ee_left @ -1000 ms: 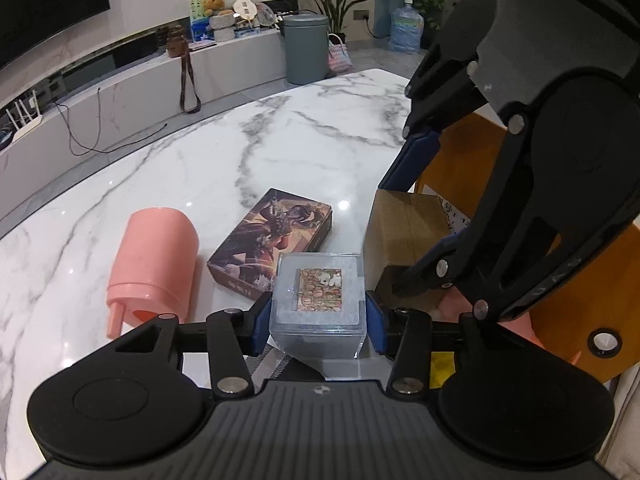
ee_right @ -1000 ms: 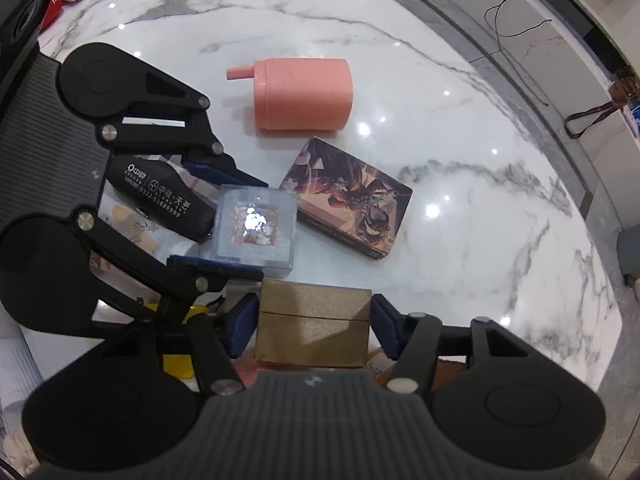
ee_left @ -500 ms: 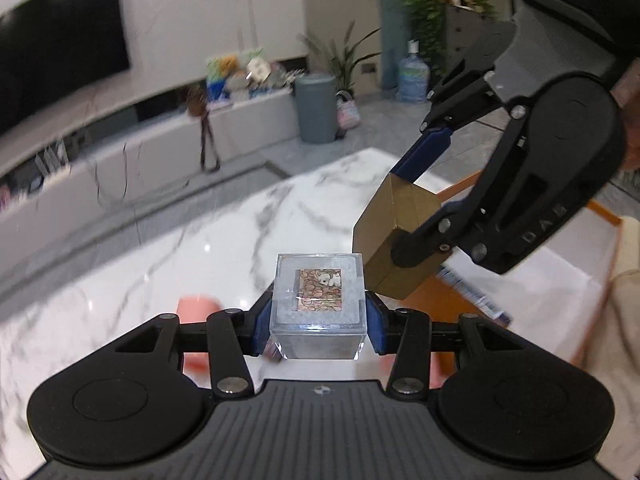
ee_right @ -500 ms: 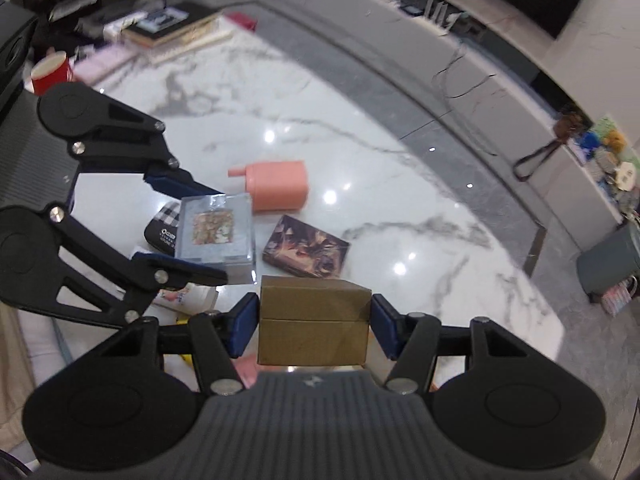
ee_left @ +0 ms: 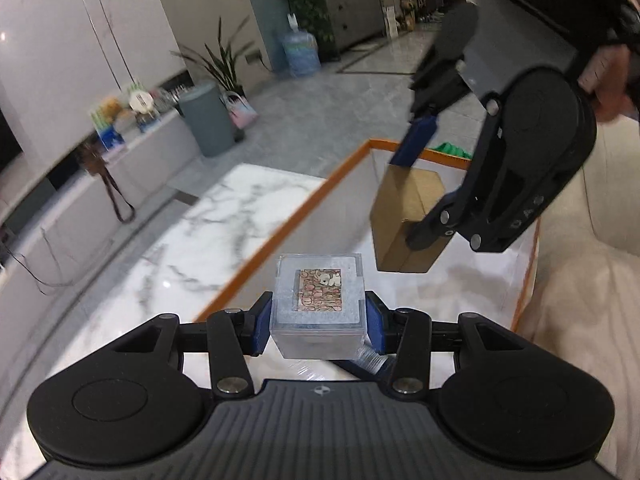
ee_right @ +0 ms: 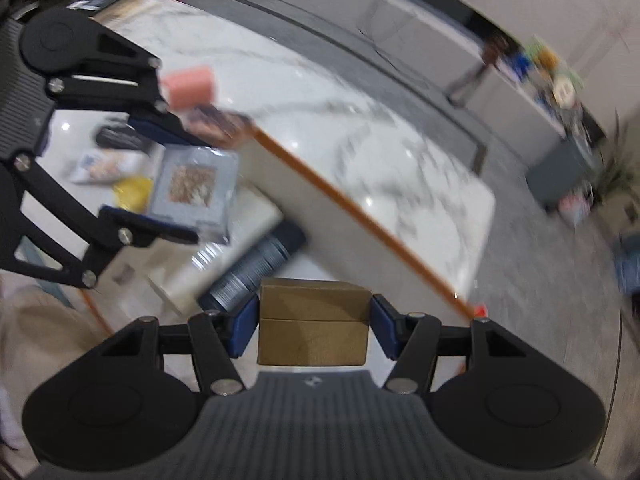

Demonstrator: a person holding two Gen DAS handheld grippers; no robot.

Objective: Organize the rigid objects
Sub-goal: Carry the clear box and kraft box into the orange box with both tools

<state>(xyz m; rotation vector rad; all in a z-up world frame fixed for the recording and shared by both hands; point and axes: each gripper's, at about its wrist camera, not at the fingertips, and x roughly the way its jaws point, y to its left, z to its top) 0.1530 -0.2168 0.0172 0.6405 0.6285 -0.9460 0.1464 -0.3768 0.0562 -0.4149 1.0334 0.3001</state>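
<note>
My left gripper is shut on a clear plastic cube box with a small picture on its lid, held in the air at the near edge of a white bin with an orange rim. My right gripper is shut on a gold-brown box. In the left wrist view that gold-brown box hangs over the inside of the bin. In the right wrist view the left gripper and clear cube box are at the left, over the bin's corner.
The bin holds a dark cylindrical bottle and a white flat item. On the marble table lie a pink container, a printed card box, a yellow item and packets. A beige sofa is at the right.
Both grippers have lifted their boxes off the table and carried them to the orange-rimmed bin. The gold-brown box now hangs over the bin's inside.
</note>
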